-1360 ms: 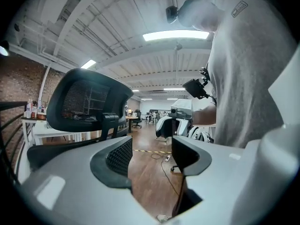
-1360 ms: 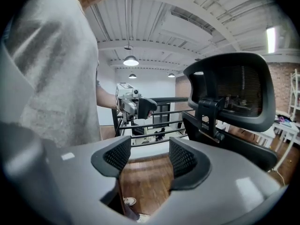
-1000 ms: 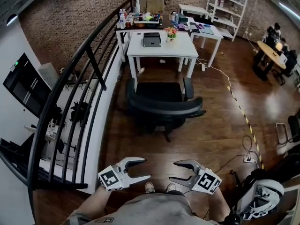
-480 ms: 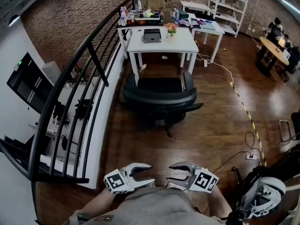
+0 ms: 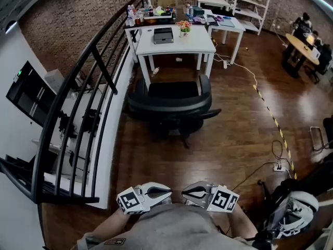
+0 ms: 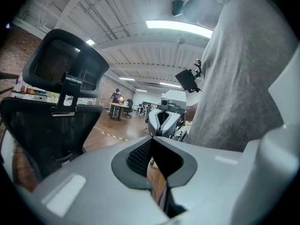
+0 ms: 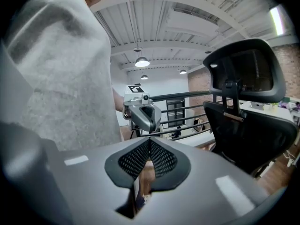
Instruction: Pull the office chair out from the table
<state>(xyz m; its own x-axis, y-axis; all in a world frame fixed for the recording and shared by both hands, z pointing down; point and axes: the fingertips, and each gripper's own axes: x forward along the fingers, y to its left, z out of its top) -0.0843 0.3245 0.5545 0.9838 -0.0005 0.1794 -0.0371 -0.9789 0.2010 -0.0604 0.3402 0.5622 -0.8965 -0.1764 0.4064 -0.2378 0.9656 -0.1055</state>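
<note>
The black office chair (image 5: 169, 104) stands on the wood floor, its seat just out from under the white table (image 5: 193, 41) and its backrest toward me. Both grippers hang low against my grey shirt, well short of the chair, with their tips facing each other. The left gripper (image 5: 167, 194) has just been closing and is shut with nothing between its jaws. The right gripper (image 5: 185, 194) has closed the same way and is empty too. In the left gripper view the chair (image 6: 54, 111) rises at the left; in the right gripper view the chair (image 7: 248, 125) is at the right.
A black metal railing (image 5: 88, 92) runs along the left of the chair and table. A yellow-black floor strip (image 5: 270, 116) and a cable with a power strip (image 5: 281, 165) lie to the right. A helmet-like device (image 5: 291, 217) sits at the lower right. People sit at a far table (image 5: 307, 40).
Both grippers have drawn back toward my body and their jaws have gone from wide open to shut. The chair keeps its place at the table.
</note>
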